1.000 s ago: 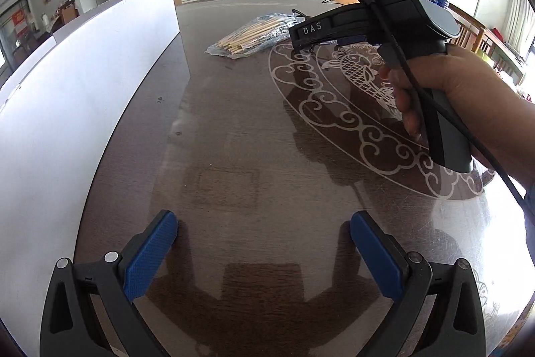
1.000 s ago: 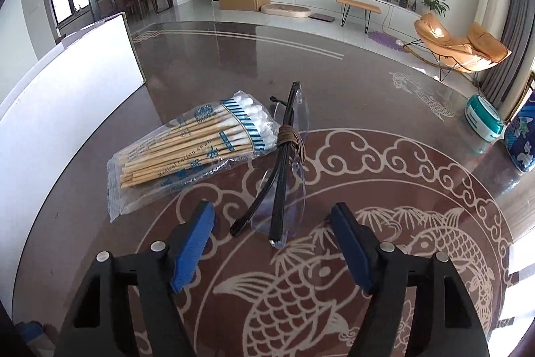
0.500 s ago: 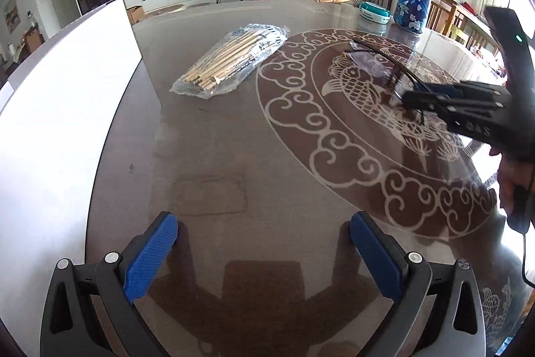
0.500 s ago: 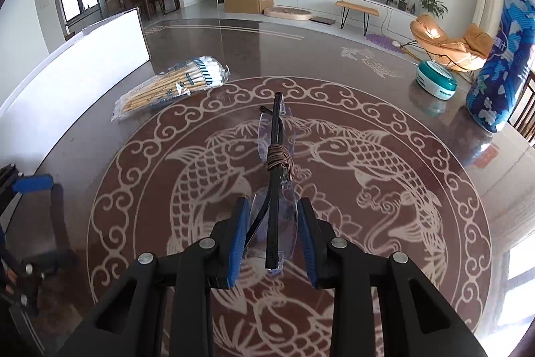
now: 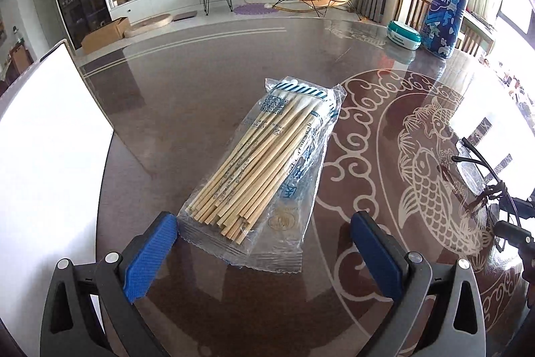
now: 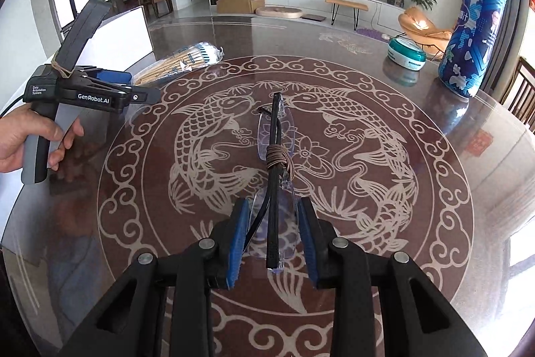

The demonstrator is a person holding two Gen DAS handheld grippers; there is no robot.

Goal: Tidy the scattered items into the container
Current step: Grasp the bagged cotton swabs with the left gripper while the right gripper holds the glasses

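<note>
Glossy table – swab packet, tin

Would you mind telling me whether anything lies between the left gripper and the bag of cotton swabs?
Nothing visible does. The left gripper stands open right at the near end of the bag of cotton swabs, with only bare table around it.

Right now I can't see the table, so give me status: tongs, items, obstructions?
Right tongs shut on glasses. Left tongs open around swab packet end, not gripping. Nothing blocking.
</note>
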